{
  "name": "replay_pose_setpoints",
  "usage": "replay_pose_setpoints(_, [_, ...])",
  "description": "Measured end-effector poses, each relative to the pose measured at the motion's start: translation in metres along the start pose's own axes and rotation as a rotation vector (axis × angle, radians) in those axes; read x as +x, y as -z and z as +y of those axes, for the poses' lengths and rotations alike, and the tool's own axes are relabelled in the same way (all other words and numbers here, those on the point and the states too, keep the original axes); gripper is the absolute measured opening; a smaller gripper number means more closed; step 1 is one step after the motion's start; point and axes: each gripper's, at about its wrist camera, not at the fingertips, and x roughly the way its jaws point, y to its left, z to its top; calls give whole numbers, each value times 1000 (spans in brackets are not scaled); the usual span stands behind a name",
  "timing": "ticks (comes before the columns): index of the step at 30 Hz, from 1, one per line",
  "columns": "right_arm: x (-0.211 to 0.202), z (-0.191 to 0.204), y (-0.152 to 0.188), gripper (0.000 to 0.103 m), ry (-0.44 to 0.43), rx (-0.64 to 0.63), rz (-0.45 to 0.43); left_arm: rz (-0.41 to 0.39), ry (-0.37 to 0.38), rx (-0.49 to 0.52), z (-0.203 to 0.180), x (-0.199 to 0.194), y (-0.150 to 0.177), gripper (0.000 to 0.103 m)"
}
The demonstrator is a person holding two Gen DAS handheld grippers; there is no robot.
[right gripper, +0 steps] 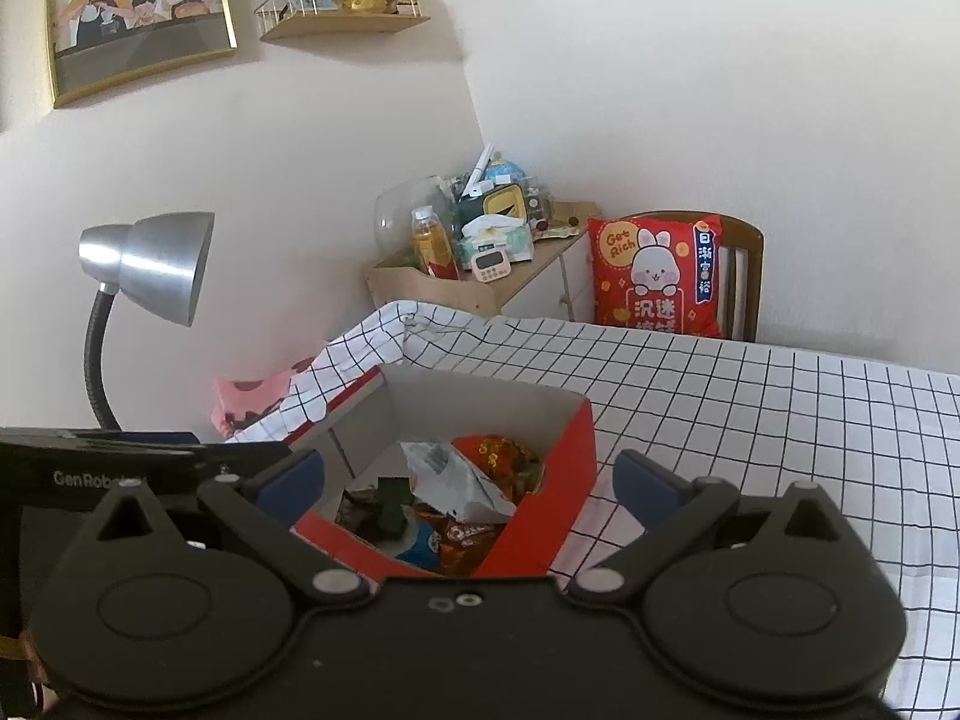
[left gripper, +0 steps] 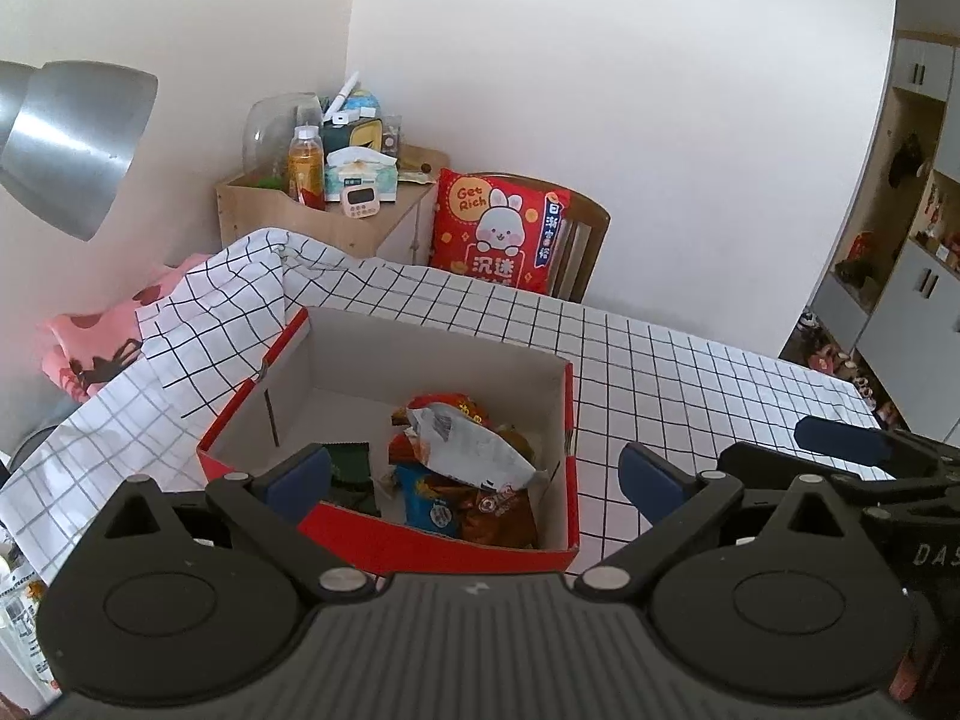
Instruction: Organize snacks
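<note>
We hold both grippers, left [left gripper: 477, 474] and right [right gripper: 468, 477], jaws apart and empty, over the red cardboard box [left gripper: 420, 540] of crinkly snack packets [left gripper: 474, 450]; packing looks done, next: check the grid-cloth desk [left gripper: 690, 372] for strays.

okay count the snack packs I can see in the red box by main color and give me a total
In the red box, as far as the pile shows:
White/silver pack: 1
Red pack: 1
Blue pack: 1
Brown pack: 1
Dark green pack: 1
Total: 5; others may be hidden underneath.
</note>
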Motion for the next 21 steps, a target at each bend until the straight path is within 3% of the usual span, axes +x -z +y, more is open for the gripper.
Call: replay_pose_setpoints(21, [4, 7, -2, 103, 14, -58, 12, 7, -29, -26, 3, 0, -3, 103])
